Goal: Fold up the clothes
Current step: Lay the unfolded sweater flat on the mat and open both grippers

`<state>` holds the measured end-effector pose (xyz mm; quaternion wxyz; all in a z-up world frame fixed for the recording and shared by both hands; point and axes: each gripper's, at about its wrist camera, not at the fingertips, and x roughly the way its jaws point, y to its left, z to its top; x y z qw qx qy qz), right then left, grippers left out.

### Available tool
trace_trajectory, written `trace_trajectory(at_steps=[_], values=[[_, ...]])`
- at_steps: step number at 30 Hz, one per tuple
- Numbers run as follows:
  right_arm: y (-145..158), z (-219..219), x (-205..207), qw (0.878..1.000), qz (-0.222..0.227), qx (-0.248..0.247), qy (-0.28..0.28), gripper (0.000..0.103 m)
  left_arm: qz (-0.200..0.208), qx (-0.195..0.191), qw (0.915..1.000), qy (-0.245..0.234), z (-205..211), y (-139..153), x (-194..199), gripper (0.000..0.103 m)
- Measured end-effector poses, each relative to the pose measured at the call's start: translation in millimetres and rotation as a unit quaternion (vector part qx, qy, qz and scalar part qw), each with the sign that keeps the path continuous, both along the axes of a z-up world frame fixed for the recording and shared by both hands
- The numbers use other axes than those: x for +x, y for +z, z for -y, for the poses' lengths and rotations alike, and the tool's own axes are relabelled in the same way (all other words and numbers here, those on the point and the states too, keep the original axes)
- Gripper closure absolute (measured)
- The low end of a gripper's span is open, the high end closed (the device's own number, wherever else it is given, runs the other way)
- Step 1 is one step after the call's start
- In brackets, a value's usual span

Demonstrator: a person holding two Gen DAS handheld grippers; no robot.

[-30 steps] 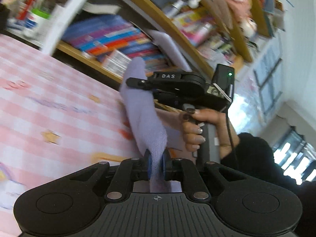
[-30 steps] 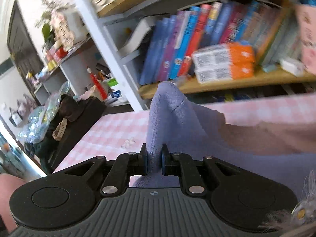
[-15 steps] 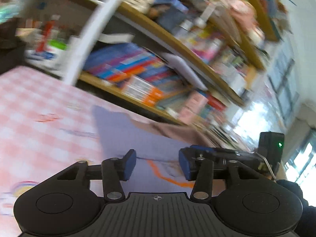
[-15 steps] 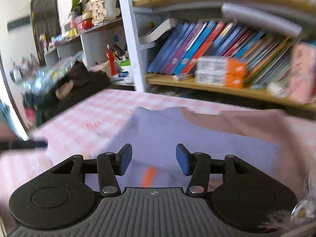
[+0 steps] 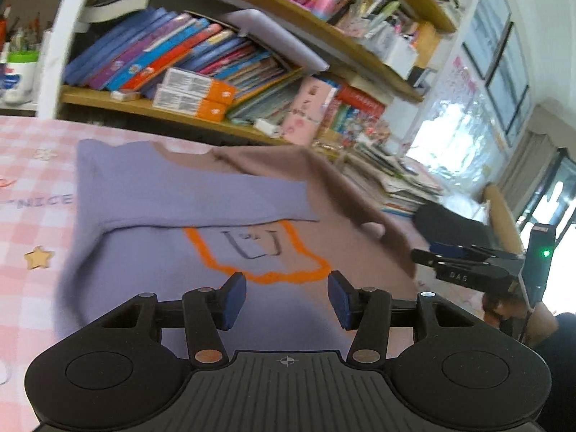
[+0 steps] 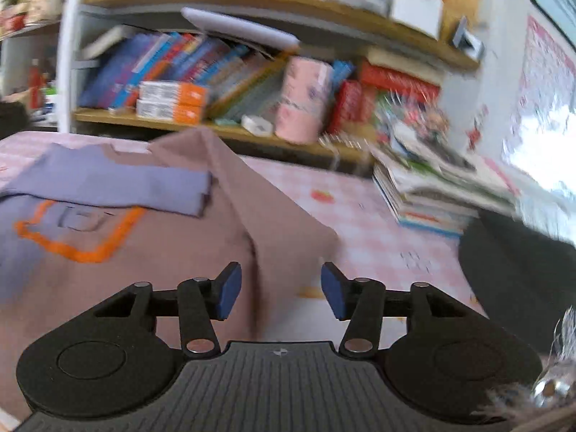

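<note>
Pink checked tablecloth [image 5: 25, 165] under everything; bookshelf [image 5: 151, 106] behind, magazine stack [image 6: 439, 194] at right. Purple-and-brown shirt [image 5: 201, 252] flat on cloth, purple sleeve [image 5: 187, 194] folded across orange print. My left gripper [image 5: 287, 300] wide, empty; right gripper [image 6: 280, 295] wide over brown sleeve [image 6: 266, 223]. Second ago both pinched purple sleeve aloft; since released, laid down

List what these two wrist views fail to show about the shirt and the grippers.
- Left wrist view: the shirt's near hem is hidden by the left gripper body.
- Right wrist view: the brown sleeve is motion-blurred; its cuff is unreadable.
- Orange print: partly covered by the folded purple sleeve.
</note>
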<state>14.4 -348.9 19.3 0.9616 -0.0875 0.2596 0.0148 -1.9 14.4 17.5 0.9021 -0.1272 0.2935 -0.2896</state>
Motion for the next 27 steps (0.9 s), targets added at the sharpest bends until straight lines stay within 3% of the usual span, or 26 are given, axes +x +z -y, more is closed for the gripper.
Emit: trace_trajectory(at_steps=[1,2,4,9,12,16,18,19,20,22,24,27], values=[[-3,2,5,1.000,-0.008,-0.004,-0.003,0.068,0.000,0.005,0.9999,0.010,-5,0,-2,0.053],[-6,4,10,1.000,-0.016,-0.010,-0.006,0.084,0.000,0.011,0.9997,0.020,-10,1,-3,0.053],[-7,9,20,1.000,-0.024,-0.008,-0.007,0.099,-0.001,0.023,0.9988,0.044,-20,1,-5,0.053],[30,30,33,0.996,0.064,-0.030,-0.058,0.099,-0.021,0.025,0.9949,0.095,-45,-7,-1,0.054],[54,33,45,0.989,0.104,-0.071,-0.081,0.099,-0.026,0.020,0.9932,0.111,-55,-11,0,0.054],[56,34,92,0.979,0.077,-0.150,-0.114,0.098,-0.023,0.021,0.9926,0.117,-59,-9,0,0.053],[45,38,119,0.973,0.055,-0.180,-0.135,0.081,-0.021,0.021,0.9925,0.119,-59,-8,0,0.053],[38,42,130,0.969,0.046,-0.193,-0.148,0.065,-0.019,0.020,0.9925,0.119,-59,-8,0,0.053],[34,44,136,0.967,0.040,-0.194,-0.158,0.064,-0.018,0.019,0.9927,0.118,-59,-8,-1,0.053],[34,44,127,0.977,0.043,-0.148,-0.146,0.064,-0.013,0.021,0.9935,0.111,-57,-5,-2,0.053],[32,39,108,0.992,0.031,-0.071,-0.097,0.061,-0.008,0.026,0.9946,0.100,-53,-1,0,0.053],[22,24,80,1.000,-0.007,0.018,-0.018,0.061,0.010,0.036,0.9972,0.066,-38,12,5,0.053]])
